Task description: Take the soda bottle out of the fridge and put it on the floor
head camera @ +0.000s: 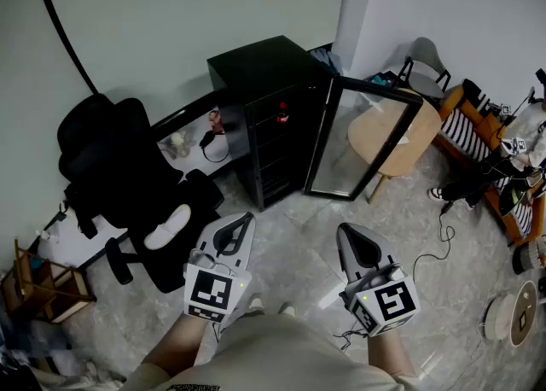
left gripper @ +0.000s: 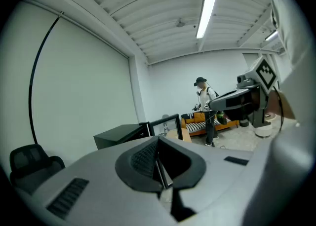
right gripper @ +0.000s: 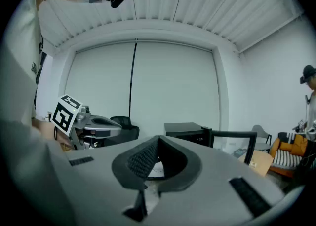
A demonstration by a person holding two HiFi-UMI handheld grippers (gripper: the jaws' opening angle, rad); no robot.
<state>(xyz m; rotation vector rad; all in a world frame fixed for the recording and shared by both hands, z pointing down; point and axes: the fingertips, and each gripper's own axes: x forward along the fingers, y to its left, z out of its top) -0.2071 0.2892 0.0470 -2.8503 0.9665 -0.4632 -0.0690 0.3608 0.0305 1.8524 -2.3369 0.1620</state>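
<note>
Fridge interior: the inside of the fridge (head camera: 271,116) is dark, so most shelf contents cannot be made out.
Red item: a small red thing (head camera: 281,112) on an upper fridge shelf is too small to identify.
Desk clutter: the small items (head camera: 213,129) just left of the fridge are too small to name.
Wooden rack: the rack (head camera: 38,287) far left of the fridge is cut by the picture's left edge.
Round white device: the device (head camera: 514,314) far right of the fridge is cut by the right edge.
Distant person: the person (left gripper: 205,106) standing beyond the fridge is too small for detail.
</note>
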